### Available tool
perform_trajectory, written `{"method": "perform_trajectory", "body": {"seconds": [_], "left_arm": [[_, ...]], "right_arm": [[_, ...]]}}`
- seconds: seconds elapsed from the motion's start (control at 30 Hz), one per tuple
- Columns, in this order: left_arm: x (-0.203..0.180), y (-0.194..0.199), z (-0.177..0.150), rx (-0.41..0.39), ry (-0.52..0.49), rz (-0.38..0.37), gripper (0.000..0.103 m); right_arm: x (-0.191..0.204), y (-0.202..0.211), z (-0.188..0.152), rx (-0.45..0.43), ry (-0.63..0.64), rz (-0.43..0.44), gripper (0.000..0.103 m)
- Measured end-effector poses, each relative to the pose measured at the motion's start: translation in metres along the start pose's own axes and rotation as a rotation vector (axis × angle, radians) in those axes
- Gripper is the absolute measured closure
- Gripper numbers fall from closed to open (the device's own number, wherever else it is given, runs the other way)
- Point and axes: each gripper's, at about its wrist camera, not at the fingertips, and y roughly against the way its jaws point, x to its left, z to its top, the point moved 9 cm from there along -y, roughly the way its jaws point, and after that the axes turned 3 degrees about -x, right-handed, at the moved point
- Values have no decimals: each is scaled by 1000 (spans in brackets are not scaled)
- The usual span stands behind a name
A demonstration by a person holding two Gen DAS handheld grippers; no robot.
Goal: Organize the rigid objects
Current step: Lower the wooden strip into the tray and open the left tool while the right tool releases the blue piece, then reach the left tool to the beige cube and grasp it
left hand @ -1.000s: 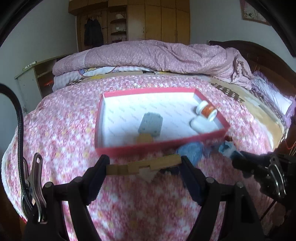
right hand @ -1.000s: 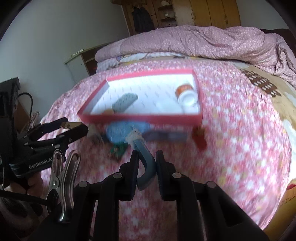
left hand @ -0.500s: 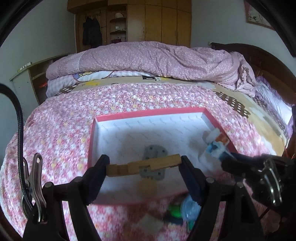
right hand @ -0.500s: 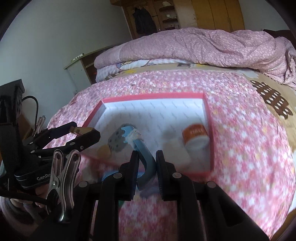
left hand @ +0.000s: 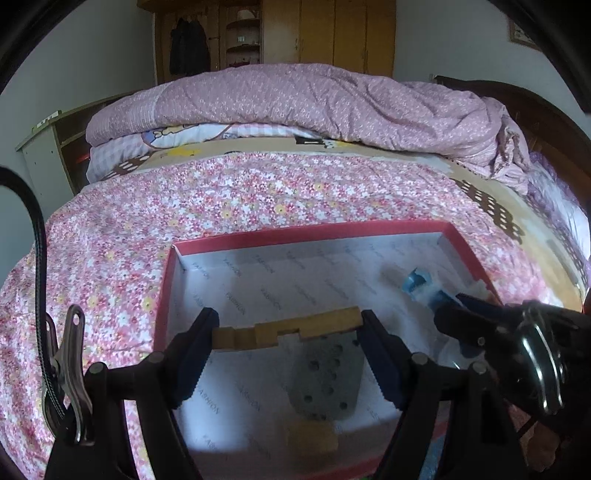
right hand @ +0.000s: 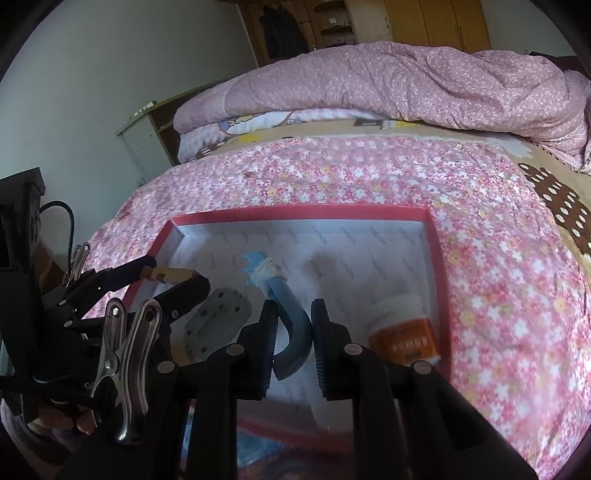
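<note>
A red-rimmed box point(left hand: 332, 230) with a white inside lies on the flowered bed; it also shows in the right wrist view point(right hand: 437, 258). My left gripper point(left hand: 286, 332) is shut on a notched wooden block point(left hand: 284, 330) and holds it above the box's inside. My right gripper point(right hand: 293, 332) is shut on a blue curved plastic piece point(right hand: 291, 314) over the box. In the box lie a grey perforated plate point(left hand: 328, 384), a small wooden block point(left hand: 312, 435) and an orange-and-white bottle point(right hand: 402, 332).
A rolled pink quilt point(left hand: 314, 103) lies across the far side of the bed. A wooden headboard point(left hand: 535, 110) stands at the right and a wardrobe point(left hand: 332, 33) behind. A small cabinet point(right hand: 147, 133) is at the left. Blue items point(right hand: 255, 450) show below the box's near rim.
Both grippers have moved forward from the bedspread in front of the box to above its inside, each still holding its object. The box now looms larger and lower in both views.
</note>
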Motion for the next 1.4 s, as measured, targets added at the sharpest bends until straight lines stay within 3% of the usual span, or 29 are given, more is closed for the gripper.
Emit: {"method": "perform_trajectory", "body": {"seconds": [0.43, 0.57, 1.03, 1.4], "left_arm": [[0, -24, -7, 69, 34, -42, 23], [1, -23, -7, 82, 30, -17, 22], [7, 11, -12, 63, 54, -4, 22], [8, 48, -27, 45, 71, -20, 22]], "right_arm": [[-11, -14, 1, 1, -42, 2, 83], [-9, -11, 1, -5, -44, -7, 72], [9, 23, -2, -52, -5, 3, 71], [13, 53, -29, -43, 4, -2, 71]]}}
